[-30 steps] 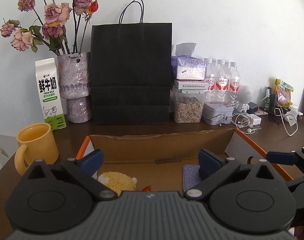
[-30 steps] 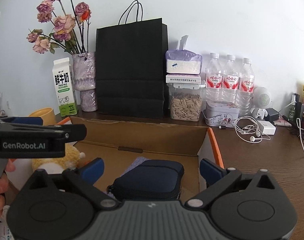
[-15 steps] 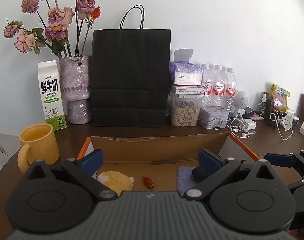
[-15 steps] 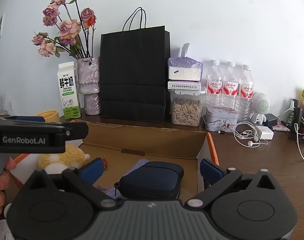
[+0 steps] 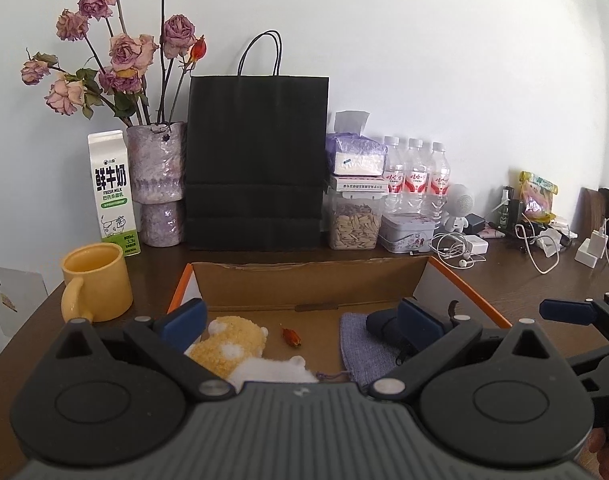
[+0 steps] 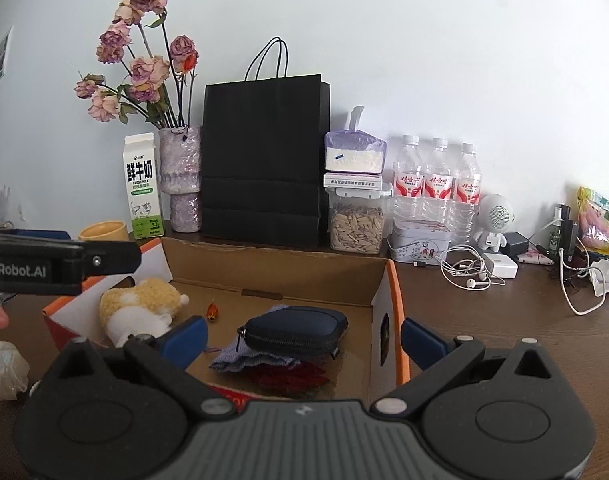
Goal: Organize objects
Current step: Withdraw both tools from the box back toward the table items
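Both grippers have pulled up and back from the cardboard box (image 6: 280, 276), so we now see more of its floor. Our left gripper (image 5: 300, 320) and right gripper (image 6: 302, 334) hang open and empty. Inside the box lie a plush toy (image 6: 138, 308), a zip pouch (image 6: 294, 332) on grey cloth and a red packet; outside it, a yellow mug (image 5: 98, 280) and earphones (image 6: 470, 272) seem left to sort. Nothing blocks our reach.
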Demonstrator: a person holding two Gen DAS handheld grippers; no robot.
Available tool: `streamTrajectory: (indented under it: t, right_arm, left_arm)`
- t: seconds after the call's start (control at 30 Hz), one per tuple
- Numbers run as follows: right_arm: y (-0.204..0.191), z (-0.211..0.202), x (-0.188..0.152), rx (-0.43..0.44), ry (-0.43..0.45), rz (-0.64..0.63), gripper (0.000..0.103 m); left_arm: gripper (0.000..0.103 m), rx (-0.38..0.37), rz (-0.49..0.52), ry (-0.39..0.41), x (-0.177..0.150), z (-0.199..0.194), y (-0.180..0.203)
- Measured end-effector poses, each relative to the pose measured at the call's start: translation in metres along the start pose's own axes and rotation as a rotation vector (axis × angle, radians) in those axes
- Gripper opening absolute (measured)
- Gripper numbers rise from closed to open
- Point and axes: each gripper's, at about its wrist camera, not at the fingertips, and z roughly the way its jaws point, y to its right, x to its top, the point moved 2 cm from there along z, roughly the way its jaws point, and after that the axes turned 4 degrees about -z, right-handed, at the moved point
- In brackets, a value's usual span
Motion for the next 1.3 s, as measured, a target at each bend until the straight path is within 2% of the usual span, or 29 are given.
streamTrajectory:
  t: [0.37, 0.8, 1.03, 1.3]
  right_arm:
    - [0.014, -0.041, -0.035, -0.022, -0.039, 0.019, 0.103]
    - [0.021, -0.08, -0.074, -0.018, -0.093, 0.0, 0.103]
    - [0.022, -0.077, -0.088, -0.008, -0.149, -0.018, 0.103]
    - [0.026, -0.057, -0.088, 0.013, -0.183, -0.006, 0.101]
  left_arm:
    - [0.103, 0.034, 0.0, -0.018, -0.017, -0.038, -0.015]
    - [0.103, 0.116, -0.042, -0.029, -0.045, -0.085, -0.055]
    - [0.103, 0.185, -0.066, -0.081, -0.07, -0.097, -0.087]
    - [0.103, 0.251, -0.091, -0.111, -0.082, -0.105, -0.11]
